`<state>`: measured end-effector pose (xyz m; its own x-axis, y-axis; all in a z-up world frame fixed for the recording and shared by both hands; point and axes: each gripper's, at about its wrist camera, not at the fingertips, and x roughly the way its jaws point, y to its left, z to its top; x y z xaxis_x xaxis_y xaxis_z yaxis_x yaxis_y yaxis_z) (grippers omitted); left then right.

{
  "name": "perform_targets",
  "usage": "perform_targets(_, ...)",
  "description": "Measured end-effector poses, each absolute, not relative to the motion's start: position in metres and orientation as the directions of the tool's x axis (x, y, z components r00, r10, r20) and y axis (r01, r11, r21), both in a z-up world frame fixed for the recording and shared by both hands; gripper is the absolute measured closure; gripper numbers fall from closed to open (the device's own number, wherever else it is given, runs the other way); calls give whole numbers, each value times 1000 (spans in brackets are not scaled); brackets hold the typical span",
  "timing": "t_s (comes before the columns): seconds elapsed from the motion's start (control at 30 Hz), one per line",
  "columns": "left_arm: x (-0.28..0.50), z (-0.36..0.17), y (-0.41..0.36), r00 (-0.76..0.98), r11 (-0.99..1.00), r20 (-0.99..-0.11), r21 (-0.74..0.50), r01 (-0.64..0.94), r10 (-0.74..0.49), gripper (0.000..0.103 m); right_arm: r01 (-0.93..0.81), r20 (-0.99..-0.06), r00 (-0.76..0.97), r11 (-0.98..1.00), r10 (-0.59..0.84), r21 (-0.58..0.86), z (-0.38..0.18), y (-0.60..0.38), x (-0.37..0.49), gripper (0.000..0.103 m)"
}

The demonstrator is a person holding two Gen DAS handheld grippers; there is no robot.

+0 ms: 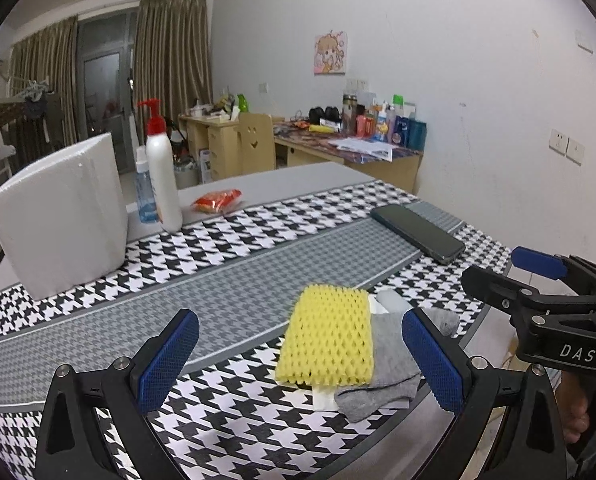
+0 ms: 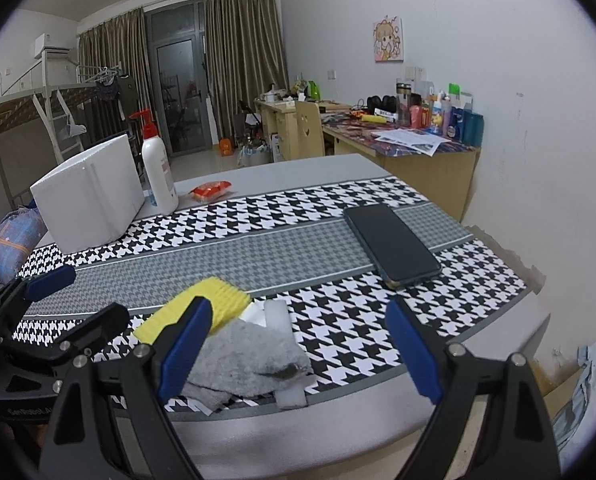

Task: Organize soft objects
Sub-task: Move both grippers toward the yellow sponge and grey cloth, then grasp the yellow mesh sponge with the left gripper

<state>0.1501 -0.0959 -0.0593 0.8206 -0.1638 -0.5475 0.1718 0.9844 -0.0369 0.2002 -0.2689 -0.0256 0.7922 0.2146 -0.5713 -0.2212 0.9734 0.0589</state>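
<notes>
Yellow foam mesh (image 1: 325, 336) on grey sock (image 1: 389, 364), houndstooth cloth (image 1: 234, 248), both jaws apart.

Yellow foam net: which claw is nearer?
Left. The yellow foam net sits between the open left claw's fingers; the open right claw is off to its right.

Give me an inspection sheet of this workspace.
Surface: grey table under a houndstooth cloth.
Job's things: yellow foam net on a grey sock, white foam pieces beneath, at the near edge.
Clutter: phone, white foam block, lotion bottle, blue bottle, red snack packet.
Grippers: left gripper open over the pile; right gripper open, empty.
Cables: nothing seen.
Surroundings: cluttered desk, curtains.
</notes>
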Motion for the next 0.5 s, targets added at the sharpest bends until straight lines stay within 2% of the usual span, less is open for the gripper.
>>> perform_targets(0.5,168,-81,-112,764,979,-623,-18,202,-169,1,-208,-609,769,977,196,52,-42,-279,211,12)
